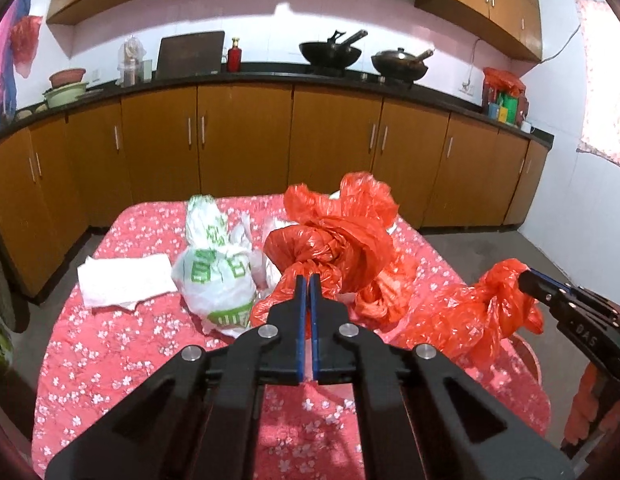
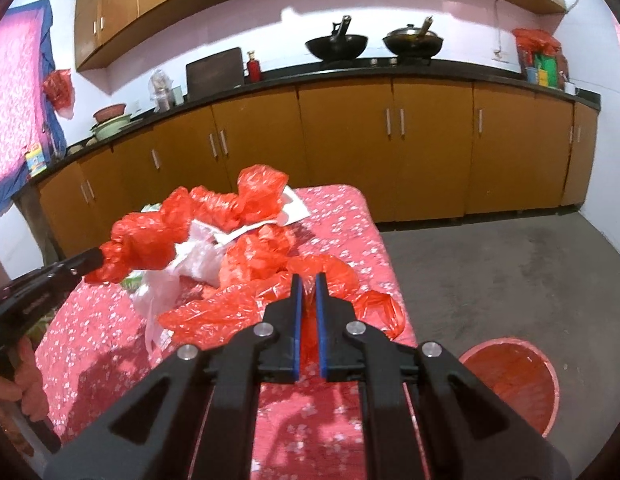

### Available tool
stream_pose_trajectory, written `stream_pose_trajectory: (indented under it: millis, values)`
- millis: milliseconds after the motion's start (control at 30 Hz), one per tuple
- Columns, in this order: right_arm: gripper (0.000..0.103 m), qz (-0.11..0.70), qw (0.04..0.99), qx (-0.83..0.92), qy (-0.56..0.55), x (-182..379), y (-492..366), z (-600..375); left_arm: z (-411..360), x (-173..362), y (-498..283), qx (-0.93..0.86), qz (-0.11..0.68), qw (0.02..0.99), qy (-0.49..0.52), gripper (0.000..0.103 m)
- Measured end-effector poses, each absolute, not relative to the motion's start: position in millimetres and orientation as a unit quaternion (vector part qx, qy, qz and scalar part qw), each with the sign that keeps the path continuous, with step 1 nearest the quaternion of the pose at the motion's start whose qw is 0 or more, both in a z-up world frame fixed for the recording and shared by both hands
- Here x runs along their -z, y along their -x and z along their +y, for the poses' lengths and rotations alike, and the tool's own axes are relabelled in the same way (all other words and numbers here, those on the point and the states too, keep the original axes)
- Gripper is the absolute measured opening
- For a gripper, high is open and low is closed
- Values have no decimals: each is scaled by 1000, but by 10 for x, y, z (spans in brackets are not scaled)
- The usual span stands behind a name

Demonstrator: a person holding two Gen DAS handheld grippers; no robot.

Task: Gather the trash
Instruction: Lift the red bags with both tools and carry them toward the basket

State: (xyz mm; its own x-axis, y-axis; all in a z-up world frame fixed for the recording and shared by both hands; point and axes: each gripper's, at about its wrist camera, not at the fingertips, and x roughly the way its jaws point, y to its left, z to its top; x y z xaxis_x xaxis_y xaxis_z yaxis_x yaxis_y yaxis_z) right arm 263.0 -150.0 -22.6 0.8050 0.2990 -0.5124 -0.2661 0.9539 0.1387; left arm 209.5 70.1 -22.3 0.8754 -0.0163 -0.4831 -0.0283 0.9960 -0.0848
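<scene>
- The left gripper (image 1: 308,280) fills the lower centre of the left wrist view, its blue-padded jaws pressed together on a twisted edge of the crumpled red plastic bag (image 1: 334,236), which spreads across the middle of the floral red tabletop (image 1: 109,340).
- The right gripper (image 2: 308,280), lower centre of the right wrist view, has its jaws nearly closed with a thin fold of the same red bag pinched between them; in the left wrist view it enters from the right edge, clamped on a knotted red bunch.
- A white plastic bag with green print (image 1: 217,276) sits left of centre, touching the red bag.
- A flat white paper sheet (image 1: 123,280) lies just left of it.
- A round red bin lined with red plastic (image 2: 510,380) stands on the floor at the lower right, beside the tabletop.
- Whether the two red bunches are one bag or two is hard to tell.
</scene>
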Motion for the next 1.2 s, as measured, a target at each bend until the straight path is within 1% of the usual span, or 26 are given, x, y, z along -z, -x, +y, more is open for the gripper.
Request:
stream_pose_trajectory:
  millis: [300, 900, 1200]
  values:
    - [7, 250, 960, -124, -24, 134, -2554, -1658, 469, 70, -2089, 23, 232, 972, 39, 1]
    - [7, 235, 968, -73, -41, 143, -2527, -2140, -44, 85, -2222, 68, 235, 969, 34, 0]
    - [7, 230, 972, -18, -35, 185, -2459, -2615, -618, 127, -2313, 120, 241, 963, 25, 0]
